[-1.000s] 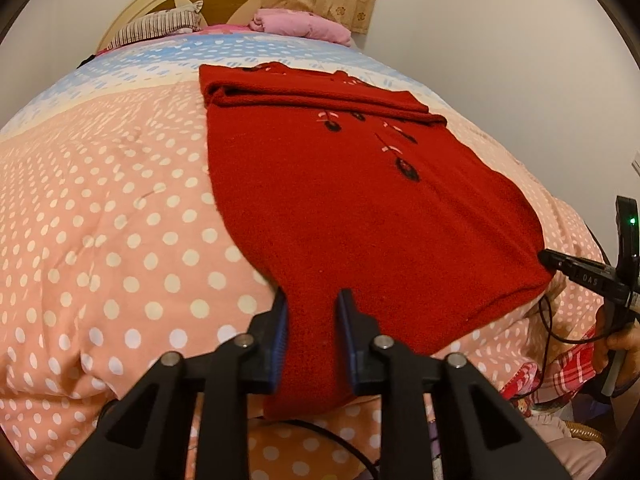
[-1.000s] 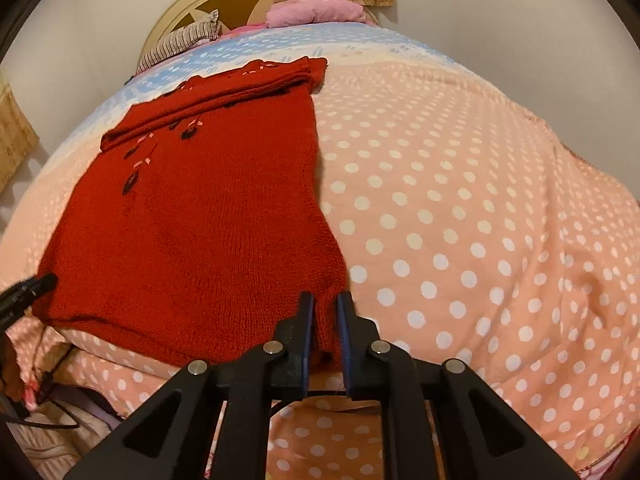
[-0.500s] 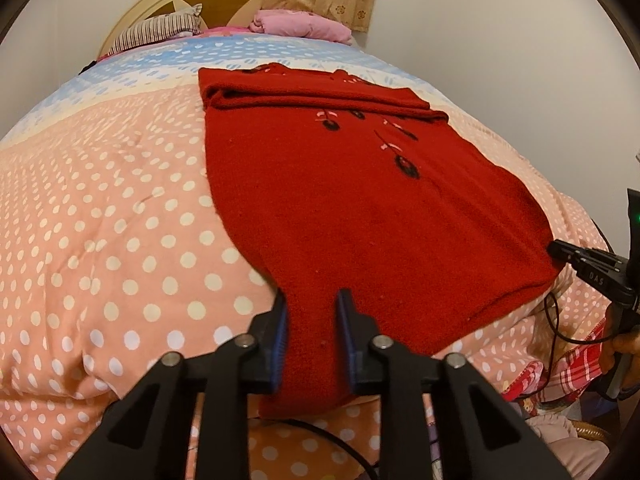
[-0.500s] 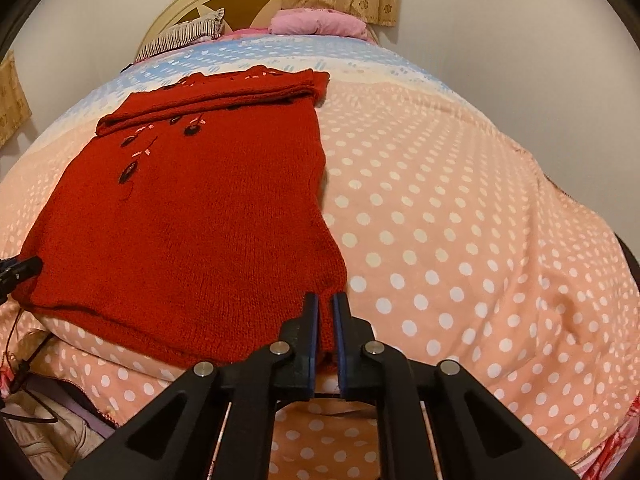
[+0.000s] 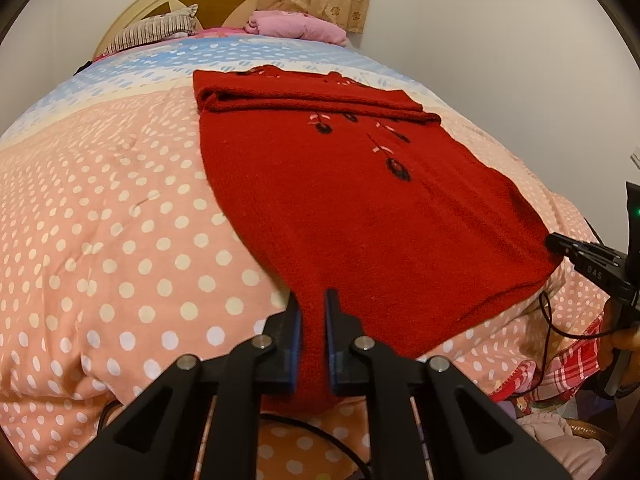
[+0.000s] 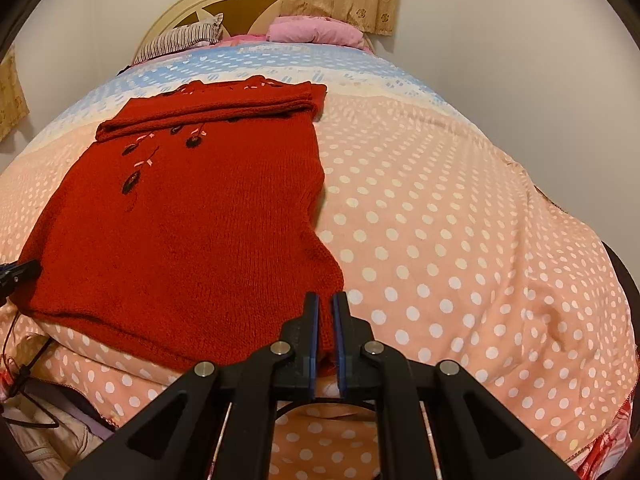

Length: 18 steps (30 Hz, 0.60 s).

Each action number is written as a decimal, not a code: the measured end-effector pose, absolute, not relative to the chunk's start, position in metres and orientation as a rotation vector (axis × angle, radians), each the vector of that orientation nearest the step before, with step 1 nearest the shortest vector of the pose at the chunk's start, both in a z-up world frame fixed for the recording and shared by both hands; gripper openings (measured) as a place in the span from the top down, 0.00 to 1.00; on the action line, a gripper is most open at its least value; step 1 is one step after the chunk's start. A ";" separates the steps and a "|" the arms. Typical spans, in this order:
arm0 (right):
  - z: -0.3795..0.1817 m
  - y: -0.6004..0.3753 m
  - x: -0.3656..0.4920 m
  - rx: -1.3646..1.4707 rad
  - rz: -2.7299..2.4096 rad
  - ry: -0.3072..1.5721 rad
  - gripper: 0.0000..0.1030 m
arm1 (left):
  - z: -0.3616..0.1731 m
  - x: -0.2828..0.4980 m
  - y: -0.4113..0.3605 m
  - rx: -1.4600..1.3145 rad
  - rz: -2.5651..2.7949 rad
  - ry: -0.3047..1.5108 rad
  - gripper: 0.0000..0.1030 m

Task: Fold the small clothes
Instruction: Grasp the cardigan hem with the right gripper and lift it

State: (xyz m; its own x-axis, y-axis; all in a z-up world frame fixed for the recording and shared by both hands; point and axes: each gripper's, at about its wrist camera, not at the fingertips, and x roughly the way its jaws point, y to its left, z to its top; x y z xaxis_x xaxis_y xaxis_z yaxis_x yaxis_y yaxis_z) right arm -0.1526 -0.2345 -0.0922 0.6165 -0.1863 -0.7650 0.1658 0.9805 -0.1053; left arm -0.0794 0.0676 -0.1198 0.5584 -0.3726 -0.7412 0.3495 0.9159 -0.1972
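My left gripper [image 5: 312, 306] and right gripper [image 6: 325, 308] each pinch a near hem corner of the sweater [image 5: 360, 208] on the quilt [image 5: 100, 220].

warm, dim indoor light; soft shadows, no glare; strong fisheye bulge with black vignette corners; focus fairly sharp.

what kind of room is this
Most likely a bedroom: a bed with a polka-dot quilt, a curved headboard against the wall, and pillows at the far end. A red sweater lies spread on the quilt.
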 end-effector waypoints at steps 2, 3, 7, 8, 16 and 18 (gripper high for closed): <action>-0.091 -0.235 -0.153 -0.027 -0.202 0.880 0.94 | -0.116 -0.080 0.069 -0.040 -0.436 0.874 0.90; -0.089 -0.235 -0.153 -0.026 -0.202 0.876 0.94 | -0.114 -0.080 0.070 -0.049 -0.443 0.873 0.90; -0.078 -0.237 -0.154 0.002 -0.190 0.866 0.94 | -0.103 -0.070 0.075 -0.112 -0.477 0.874 0.90; -0.074 -0.239 -0.153 0.013 -0.186 0.861 0.94 | -0.100 -0.065 0.077 -0.126 -0.484 0.873 0.90; -0.039 -0.247 -0.124 0.083 -0.168 0.796 0.95 | -0.073 -0.030 0.084 -0.151 -0.483 0.823 0.90; -0.029 -0.246 -0.110 0.072 -0.167 0.773 0.95 | -0.067 -0.016 0.088 -0.173 -0.481 0.825 0.90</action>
